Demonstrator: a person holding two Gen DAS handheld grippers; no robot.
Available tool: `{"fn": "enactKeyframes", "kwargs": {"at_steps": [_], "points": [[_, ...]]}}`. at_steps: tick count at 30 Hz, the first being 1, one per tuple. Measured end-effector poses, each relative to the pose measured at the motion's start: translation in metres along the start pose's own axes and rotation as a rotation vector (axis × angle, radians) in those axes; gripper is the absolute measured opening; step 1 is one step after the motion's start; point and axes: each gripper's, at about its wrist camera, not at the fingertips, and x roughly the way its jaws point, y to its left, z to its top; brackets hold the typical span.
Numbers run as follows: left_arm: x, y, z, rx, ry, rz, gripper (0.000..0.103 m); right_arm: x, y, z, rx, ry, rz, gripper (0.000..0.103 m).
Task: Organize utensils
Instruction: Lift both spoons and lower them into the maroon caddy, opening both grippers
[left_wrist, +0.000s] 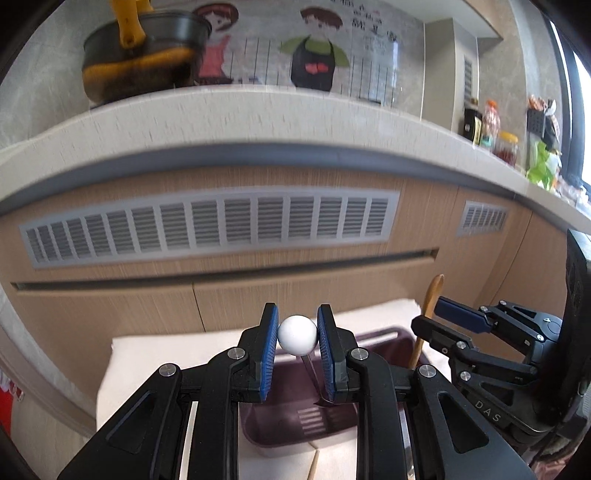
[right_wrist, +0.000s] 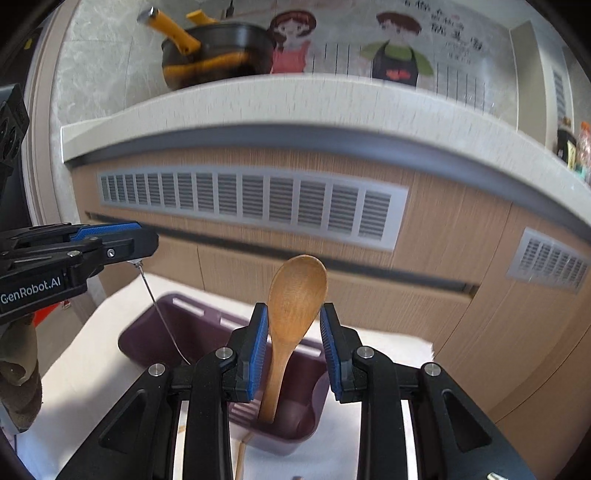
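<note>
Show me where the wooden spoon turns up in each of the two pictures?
Left wrist view: the wooden spoon stands at right, edge-on, in the right gripper.
Right wrist view: centre, bowl up, in that gripper.
Shared landmark: the purple bin beneath.

Bright daylight from window (left_wrist: 581, 122) at right; background motion-blurred, grippers sharp; strong fisheye bending, dark corners.
</note>
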Motion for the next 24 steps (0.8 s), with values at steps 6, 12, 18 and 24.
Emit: {"fn": "enactKeyframes", "kwargs": {"at_steps": [6,12,18,24], "points": [[0.023,0.0,-0.023,-0.029,0.072,-0.017,0.026,0.018,0.002,-0.019,0.009,0.064,0.04,0.031],[0.002,0.008,-0.033,-0.087,0.029,-0.019,0.053,-0.004,0.0,-0.025,0.02,-0.001,0.003,0.073],[-0.035,0.01,-0.053,-0.119,-0.002,0.021,0.078,-0.036,0.0,-0.045,-0.034,-0.025,-0.065,0.098],[-0.05,0.008,-0.091,-0.134,0.081,0.038,0.087,-0.047,0.006,-0.081,-0.118,0.077,-0.098,0.102]]}}
